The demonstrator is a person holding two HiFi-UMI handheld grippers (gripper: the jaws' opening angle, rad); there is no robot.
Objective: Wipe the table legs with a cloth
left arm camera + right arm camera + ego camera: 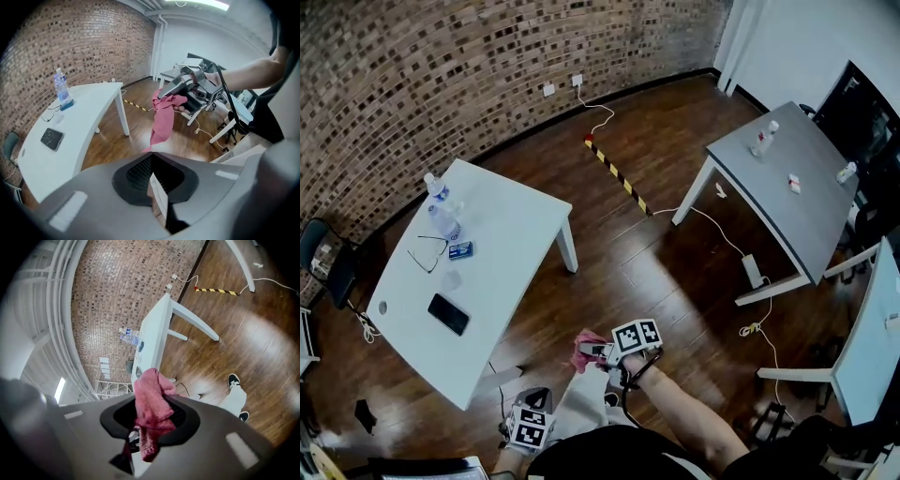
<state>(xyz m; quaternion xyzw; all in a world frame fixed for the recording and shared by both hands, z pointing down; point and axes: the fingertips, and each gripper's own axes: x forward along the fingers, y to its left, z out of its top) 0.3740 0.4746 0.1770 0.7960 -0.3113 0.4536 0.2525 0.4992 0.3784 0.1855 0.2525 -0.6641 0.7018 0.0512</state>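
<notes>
The right gripper (151,399) has its jaws clamped on a pink cloth (164,117), held in the air over the wood floor (675,272), well apart from the white desk (502,253) and its nearest leg (567,246). The left gripper (151,164) is lower, jaws together on nothing

The right gripper (592,352) is held out in front of the body on a bare, outstretched forearm (684,412). Its jaws are clamped on a pink cloth (151,411) that bunches out between them. The left gripper (536,398) sits lower and closer to the body, its jaws pressed together with nothing between them.
</notes>
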